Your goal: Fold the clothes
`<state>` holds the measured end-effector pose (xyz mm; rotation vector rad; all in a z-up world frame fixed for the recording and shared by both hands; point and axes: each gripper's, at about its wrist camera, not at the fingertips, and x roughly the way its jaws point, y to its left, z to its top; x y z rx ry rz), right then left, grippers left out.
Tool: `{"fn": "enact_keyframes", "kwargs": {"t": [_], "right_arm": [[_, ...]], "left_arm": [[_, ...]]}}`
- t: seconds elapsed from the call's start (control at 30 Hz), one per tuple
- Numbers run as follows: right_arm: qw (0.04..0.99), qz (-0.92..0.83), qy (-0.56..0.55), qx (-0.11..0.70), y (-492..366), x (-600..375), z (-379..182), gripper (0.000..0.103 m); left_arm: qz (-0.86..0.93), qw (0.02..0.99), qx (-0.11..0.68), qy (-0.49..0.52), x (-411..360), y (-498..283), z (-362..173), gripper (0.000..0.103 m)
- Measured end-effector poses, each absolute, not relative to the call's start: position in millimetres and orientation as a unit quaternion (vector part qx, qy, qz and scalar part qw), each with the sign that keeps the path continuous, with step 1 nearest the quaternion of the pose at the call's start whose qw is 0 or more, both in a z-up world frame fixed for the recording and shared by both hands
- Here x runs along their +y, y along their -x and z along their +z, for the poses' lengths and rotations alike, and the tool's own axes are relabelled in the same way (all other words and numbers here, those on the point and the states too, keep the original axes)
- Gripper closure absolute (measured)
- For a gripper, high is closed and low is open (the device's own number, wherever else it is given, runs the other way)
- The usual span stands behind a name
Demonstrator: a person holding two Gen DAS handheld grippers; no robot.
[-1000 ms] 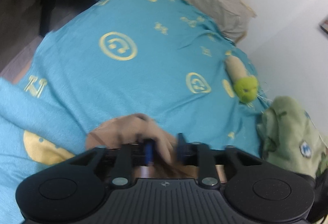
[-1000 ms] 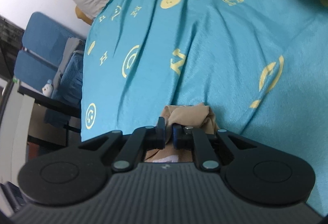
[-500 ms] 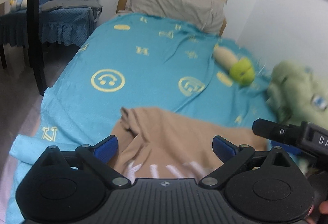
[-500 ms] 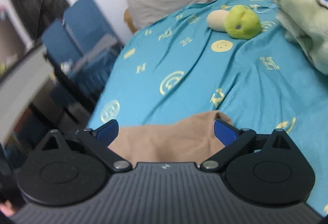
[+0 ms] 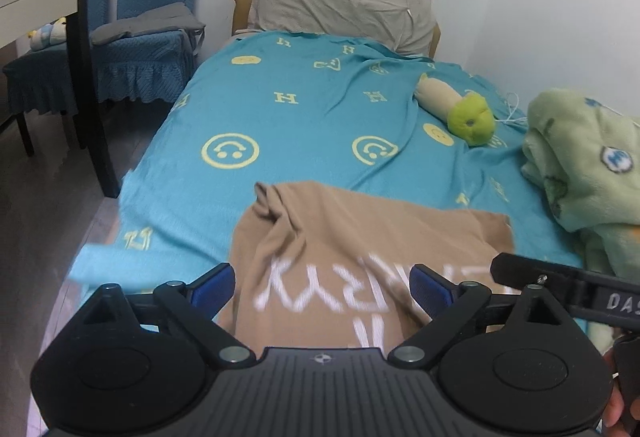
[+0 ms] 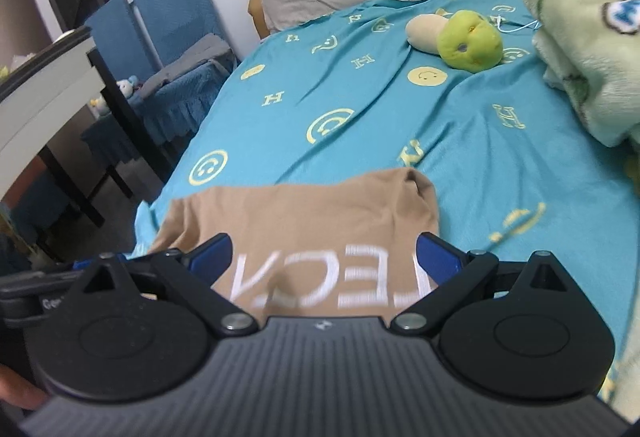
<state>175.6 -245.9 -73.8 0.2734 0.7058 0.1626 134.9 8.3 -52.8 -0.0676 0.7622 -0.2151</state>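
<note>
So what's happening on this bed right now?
A person is folding a tan shirt with white lettering on a bed with a turquoise blanket. Both jaws have just been opening: the left hand-held gripper and right hand-held gripper now stand wide open above the shirt, holding nothing. The shirt lies loose, creased at one corner. A green plush toy sits farther back.

The tan shirt's (image 5: 360,237) near part lies hidden behind the left claw (image 5: 322,287), its white lettering blurred.
</note>
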Motion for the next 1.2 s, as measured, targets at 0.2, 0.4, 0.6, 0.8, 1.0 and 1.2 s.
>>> {"fn": "enact_keyframes", "kwargs": {"t": [0.2,0.4,0.6,0.8,1.0,1.2], "right_arm": [[0.901,0.058,-0.091,0.420,-172,-235,-95,0.003],[0.890,0.060,-0.123,0.436,-175,-243,-104,0.003],[0.889,0.059,-0.123,0.437,-175,-243,-104,0.003],[0.885,0.052,-0.147,0.439,-181,-249,-106,0.003],[0.885,0.045,-0.153,0.438,-183,-250,-108,0.003],[0.884,0.044,-0.156,0.438,-183,-251,-109,0.002]], "left_arm": [[-0.078,0.908,0.411,-0.017,-3,-119,-67,0.005],[-0.069,0.908,0.413,0.009,6,-113,-63,0.006],[-0.100,0.893,0.427,0.099,19,-92,-48,0.005],[-0.154,0.813,0.492,0.270,38,-83,-69,0.004],[-0.125,0.773,0.526,0.330,35,-99,-113,0.005],[-0.083,0.779,0.469,0.408,49,-108,-123,0.005]]}}
